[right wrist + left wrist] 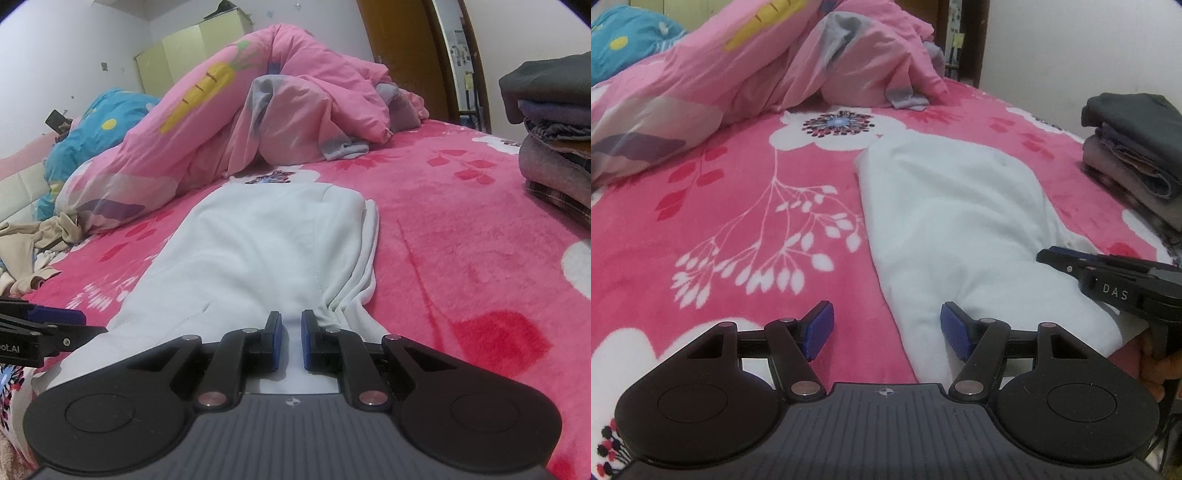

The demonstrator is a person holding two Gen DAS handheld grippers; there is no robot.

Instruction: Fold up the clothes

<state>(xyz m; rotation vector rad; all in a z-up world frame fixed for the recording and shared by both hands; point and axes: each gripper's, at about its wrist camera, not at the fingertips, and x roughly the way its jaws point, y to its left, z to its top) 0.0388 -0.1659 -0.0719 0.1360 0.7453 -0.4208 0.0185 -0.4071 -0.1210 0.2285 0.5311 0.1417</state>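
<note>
Pink floral bed blanket [461, 236] carries a pale white garment [266, 243], narrowed lengthwise. Right claw [289, 341] pinches its near end; left claw [886, 330] gapes empty beside. Folded stack [554, 140] waits; final folds remain.

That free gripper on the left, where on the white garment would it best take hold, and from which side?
Probably the near left corner of the white garment. The right gripper already pinches the near edge, so the left gripper, open over the garment's left border, could come in low from the near side. The hem there lies flat on the pink blanket, with open room beside it.
</note>
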